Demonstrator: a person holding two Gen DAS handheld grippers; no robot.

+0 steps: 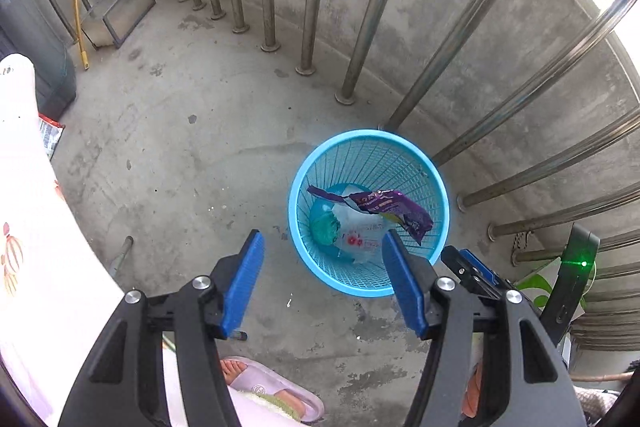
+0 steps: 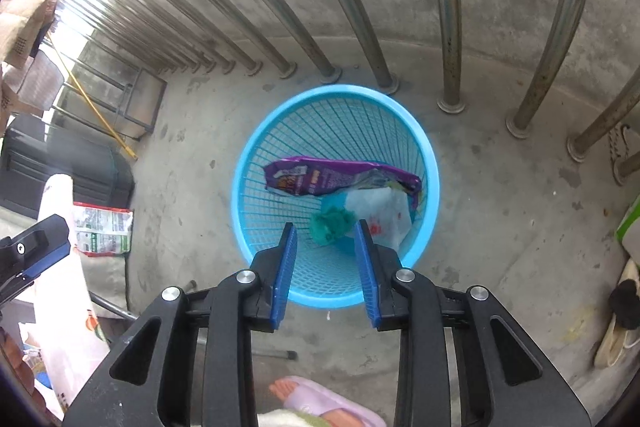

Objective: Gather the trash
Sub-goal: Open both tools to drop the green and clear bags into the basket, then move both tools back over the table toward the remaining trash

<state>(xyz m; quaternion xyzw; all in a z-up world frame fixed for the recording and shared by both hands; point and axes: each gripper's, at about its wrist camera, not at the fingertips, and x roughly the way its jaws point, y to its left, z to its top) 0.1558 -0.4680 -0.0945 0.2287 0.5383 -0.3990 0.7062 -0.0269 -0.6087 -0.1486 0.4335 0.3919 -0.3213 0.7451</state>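
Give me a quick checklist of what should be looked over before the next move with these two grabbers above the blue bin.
1. Left gripper empty, jaws apart: ok.
2. Right gripper empty, jaws apart: ok.
3. Purple wrapper inside the blue basket: ok.
4. Green wad and clear bag at the bottom: ok.
5. Basket upright on the floor: ok.
6. Printed packet lying outside the basket: not ok.

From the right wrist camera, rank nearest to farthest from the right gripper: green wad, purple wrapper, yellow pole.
Right gripper is open over the blue basket.
1. Green wad, basket bottom, just past the fingertips.
2. Purple wrapper, across the basket.
3. Yellow pole, far left by the railing.
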